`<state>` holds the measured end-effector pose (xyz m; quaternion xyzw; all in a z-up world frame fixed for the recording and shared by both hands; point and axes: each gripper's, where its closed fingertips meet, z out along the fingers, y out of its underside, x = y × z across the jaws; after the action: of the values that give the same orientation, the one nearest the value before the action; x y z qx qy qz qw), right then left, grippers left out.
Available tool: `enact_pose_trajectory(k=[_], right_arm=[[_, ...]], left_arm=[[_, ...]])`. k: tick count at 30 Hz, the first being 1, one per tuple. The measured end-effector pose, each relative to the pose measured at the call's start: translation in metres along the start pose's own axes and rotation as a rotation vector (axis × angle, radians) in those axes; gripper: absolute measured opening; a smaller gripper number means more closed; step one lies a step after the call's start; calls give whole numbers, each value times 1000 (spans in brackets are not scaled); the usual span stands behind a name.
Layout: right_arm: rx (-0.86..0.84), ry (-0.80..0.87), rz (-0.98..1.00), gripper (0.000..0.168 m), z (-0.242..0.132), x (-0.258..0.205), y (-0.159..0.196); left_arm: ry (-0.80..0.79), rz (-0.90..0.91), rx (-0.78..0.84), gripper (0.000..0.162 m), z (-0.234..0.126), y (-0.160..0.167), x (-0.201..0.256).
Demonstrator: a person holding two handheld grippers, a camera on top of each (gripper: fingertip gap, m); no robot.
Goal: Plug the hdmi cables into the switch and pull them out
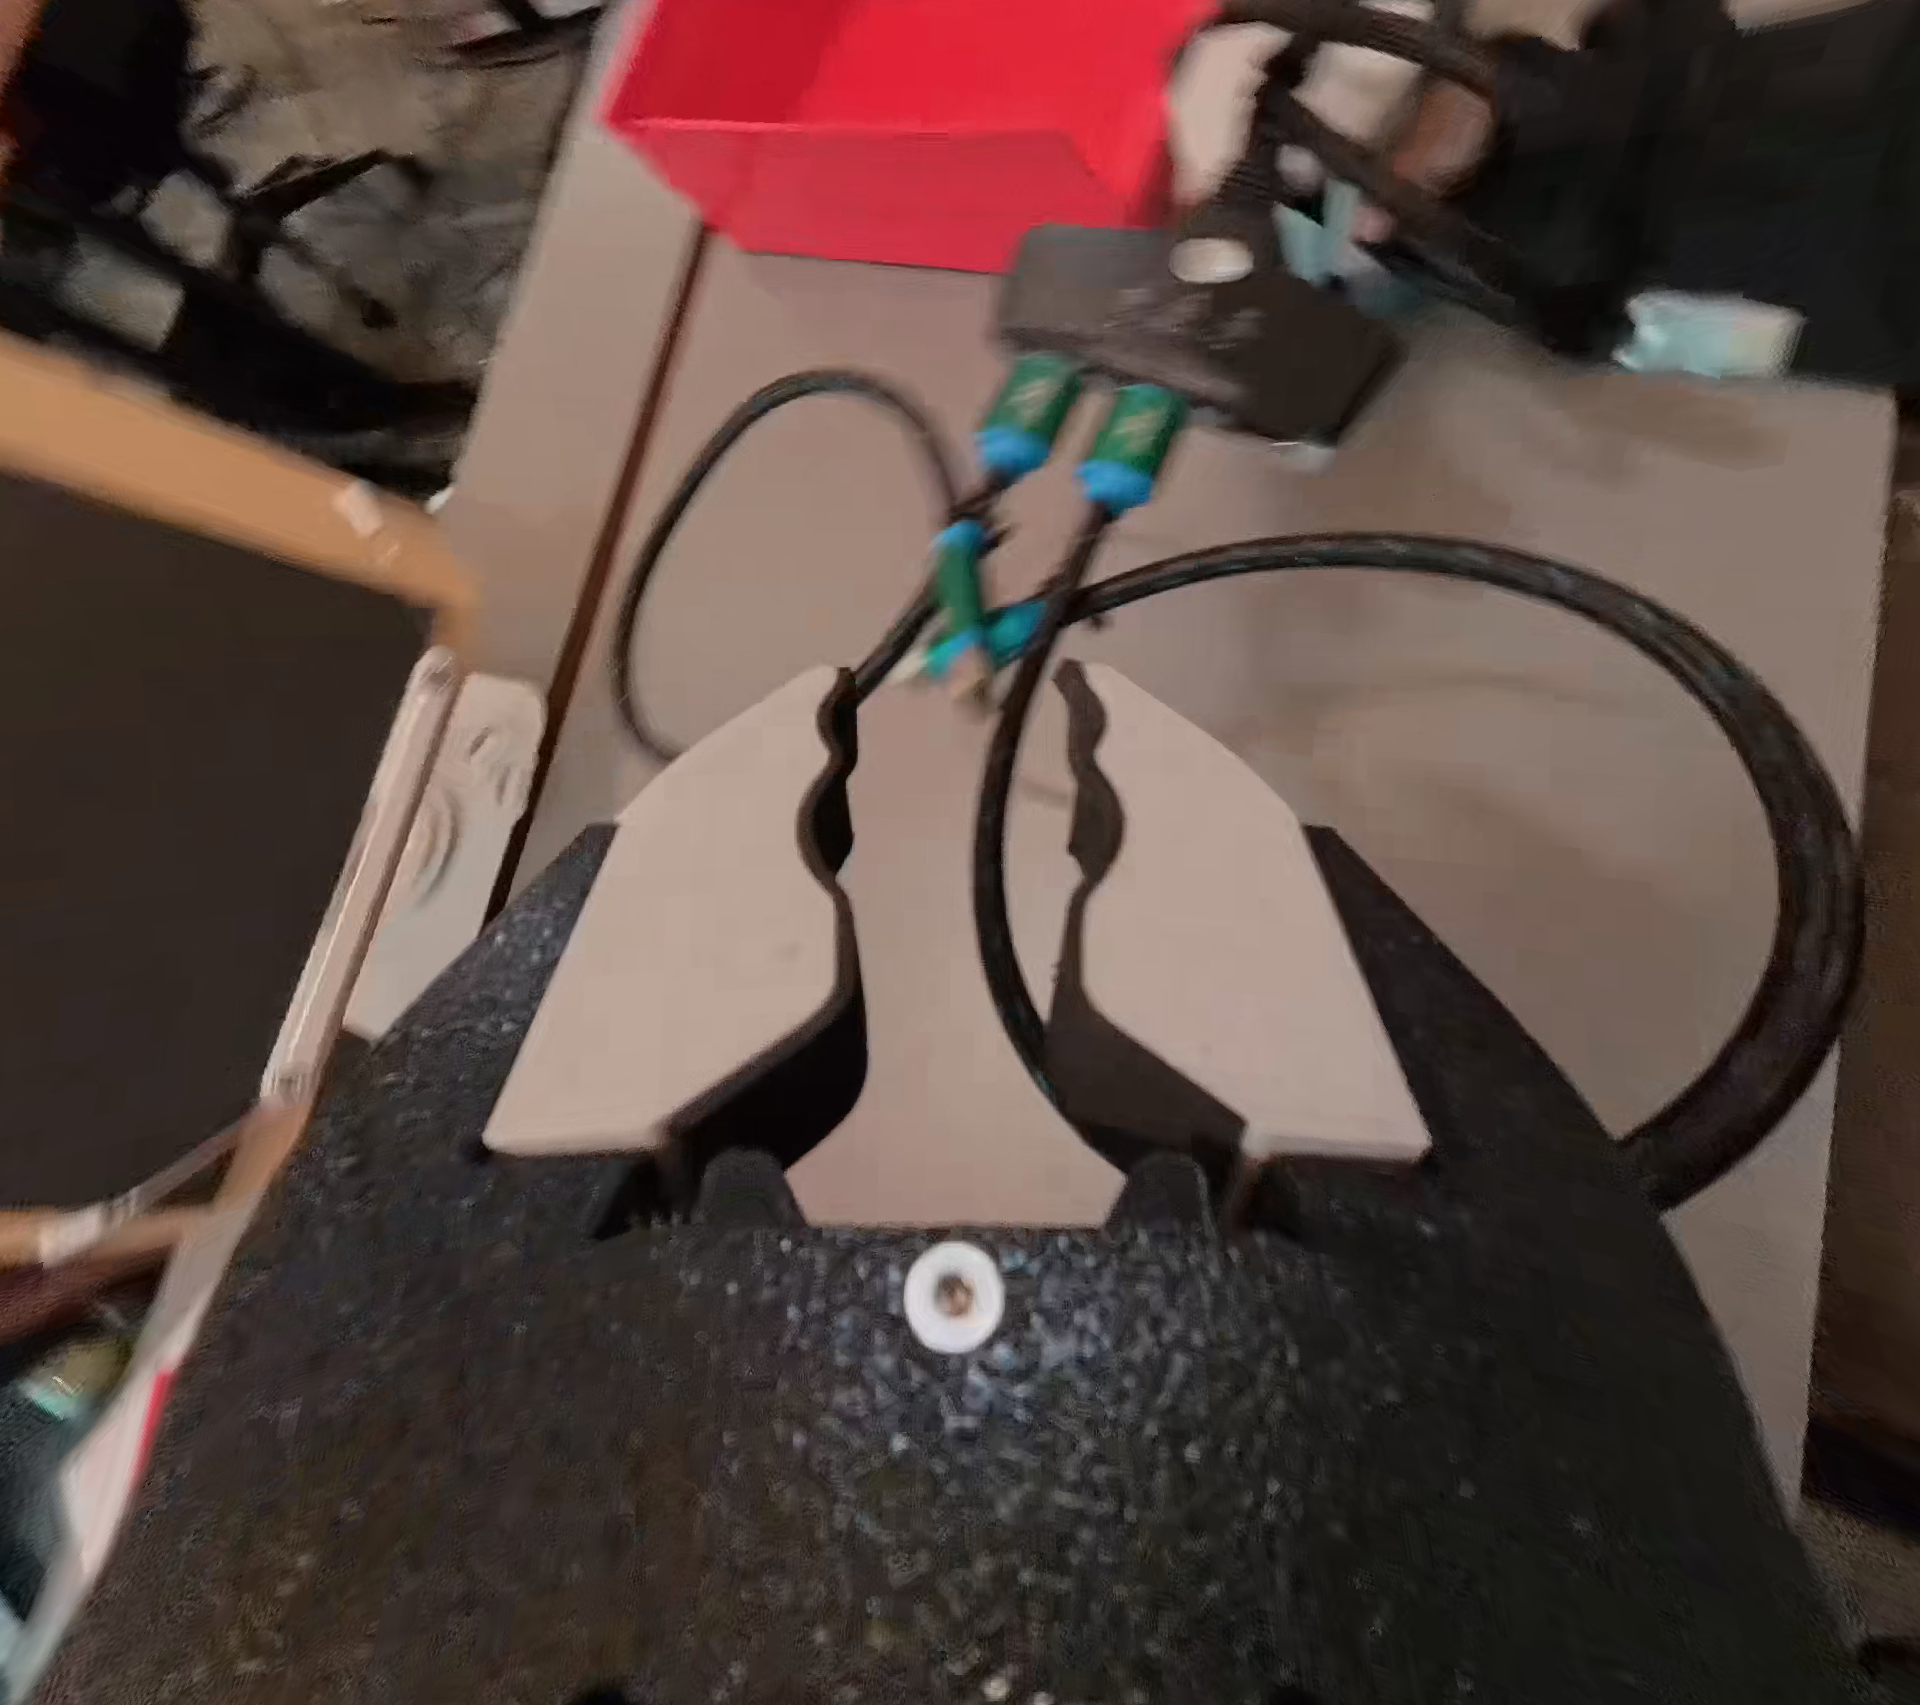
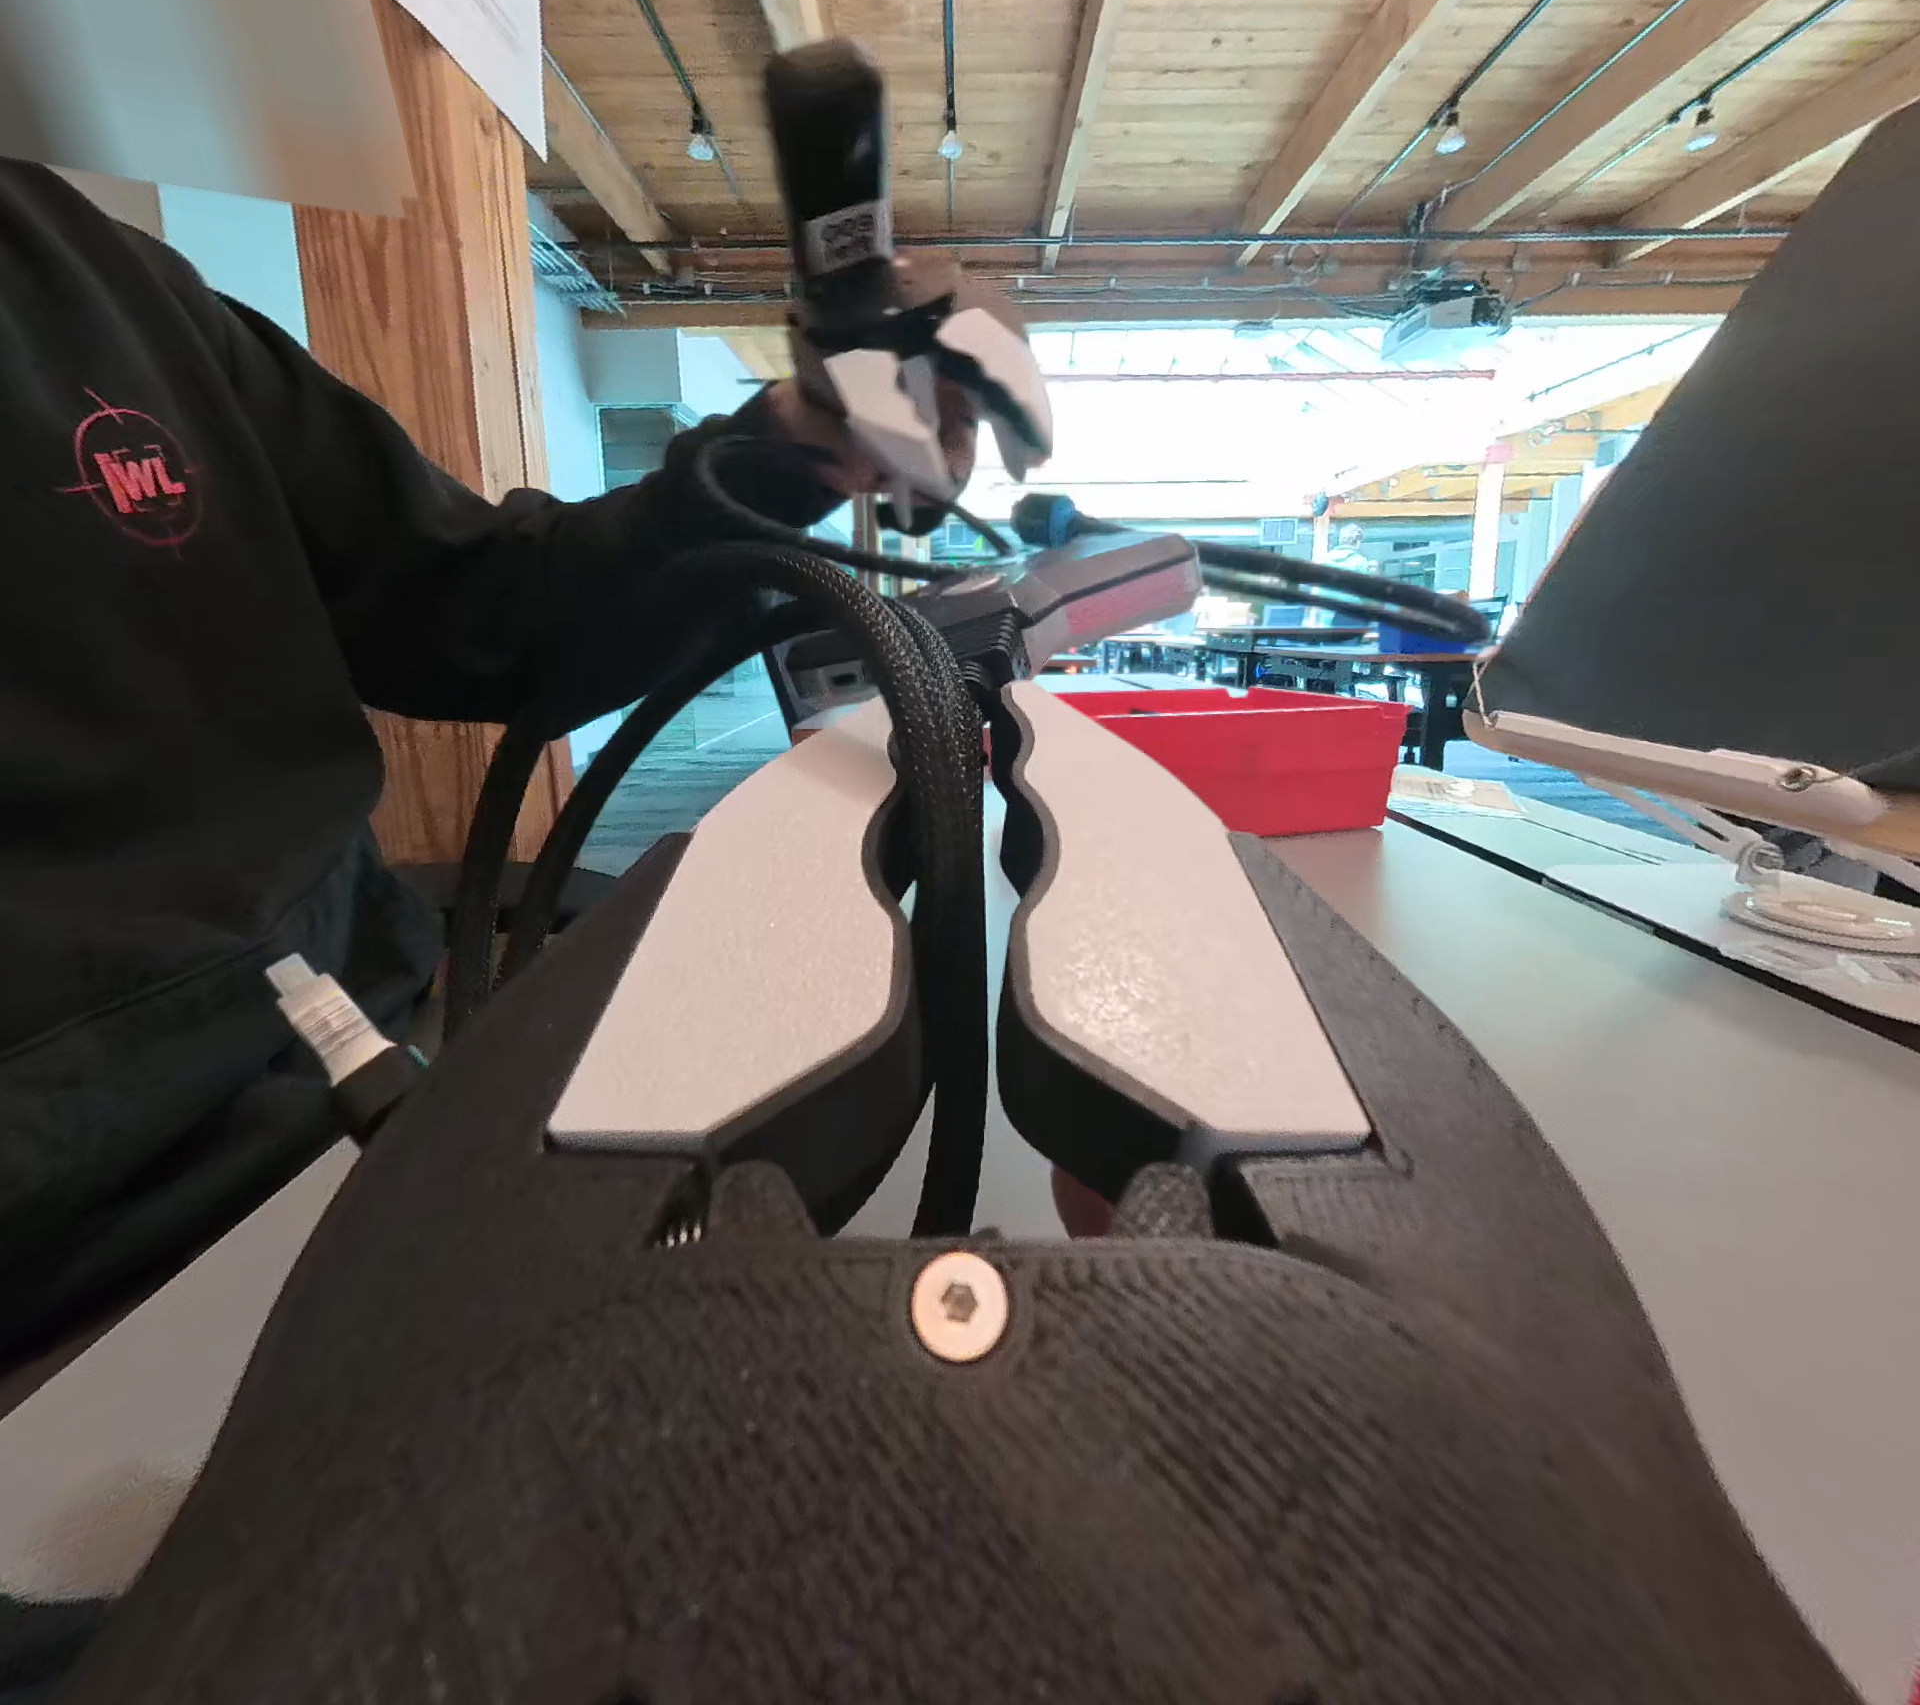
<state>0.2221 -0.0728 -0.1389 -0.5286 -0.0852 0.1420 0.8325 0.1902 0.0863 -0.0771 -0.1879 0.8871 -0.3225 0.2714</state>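
Note:
The black switch point(image 1: 1195, 325) lies tilted on the grey table point(image 1: 1455, 720). Two green HDMI plugs point(image 1: 1081, 424) with blue collars sit in its near side. Two loose green plugs point(image 1: 971, 616) lie crossed just beyond my left gripper point(image 1: 956, 689), which is open and empty above the table. Thin black cables point(image 1: 1558, 606) loop around it. My right gripper point(image 2: 971, 705) is shut on the switch's braided black cable point(image 2: 951, 824), right behind the switch point(image 2: 1049, 595). The left gripper point(image 2: 971, 476) shows above the switch in the right wrist view.
A red bin point(image 1: 935, 45) stands behind the switch and also shows in the right wrist view point(image 2: 1247, 756). A cardboard box point(image 1: 208, 492) is at the left. A laptop on a white stand point(image 2: 1714, 782) is at the right. A person's black sleeve point(image 2: 468, 595) reaches across.

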Motion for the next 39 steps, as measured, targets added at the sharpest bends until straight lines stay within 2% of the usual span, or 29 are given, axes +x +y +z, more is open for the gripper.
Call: enact_pose_trajectory(k=[3,5,8,9,10,12,14,17,19,20,21,23,26,28,30,33,37,38,39], right_arm=[[-57,-23,2,12,14,-4,12],[-88,-14,24,12,24,-1,24],[-158,-18,33,12,26,0,35],[-164,-19,27,12,26,-1,36],[-161,-16,29,12,25,-1,36],[-120,-6,33,12,22,0,30],[-62,3,35,12,16,2,20],[12,25,36,12,8,7,7],[52,36,39,12,4,9,2],[66,35,39,12,3,9,-1],[77,34,38,12,2,9,-2],[85,31,41,12,1,9,-3],[73,27,47,12,1,10,0],[58,27,51,12,1,10,4],[43,29,56,12,2,11,7],[42,24,57,12,2,10,7],[49,20,60,12,2,11,7],[48,18,59,12,2,10,7],[44,14,58,12,2,10,7]], left_arm=[[-50,-237,107,70,-28,18,-43],[-55,-385,326,55,-48,6,-59],[15,-475,695,49,-87,-27,-63],[32,-478,743,49,-95,-30,-63],[17,-474,711,49,-96,-23,-67],[-88,-440,485,57,-87,18,-87],[-282,-447,180,57,-83,90,-123],[-503,-545,-346,55,-102,225,-161],[-456,-665,-634,53,-111,302,-153],[-402,-752,-718,51,-110,332,-144],[-352,-835,-761,50,-108,355,-136],[-289,-971,-804,34,-102,392,-124],[-321,-1124,-783,35,-91,425,-125],[-370,-1166,-809,37,-90,441,-127],[-393,-1181,-853,31,-90,453,-127],[-418,-1164,-891,17,-95,458,-129],[-422,-1193,-908,14,-101,459,-128],[-445,-1220,-893,19,-101,458,-130],[-451,-1240,-883,35,-101,457,-129]])
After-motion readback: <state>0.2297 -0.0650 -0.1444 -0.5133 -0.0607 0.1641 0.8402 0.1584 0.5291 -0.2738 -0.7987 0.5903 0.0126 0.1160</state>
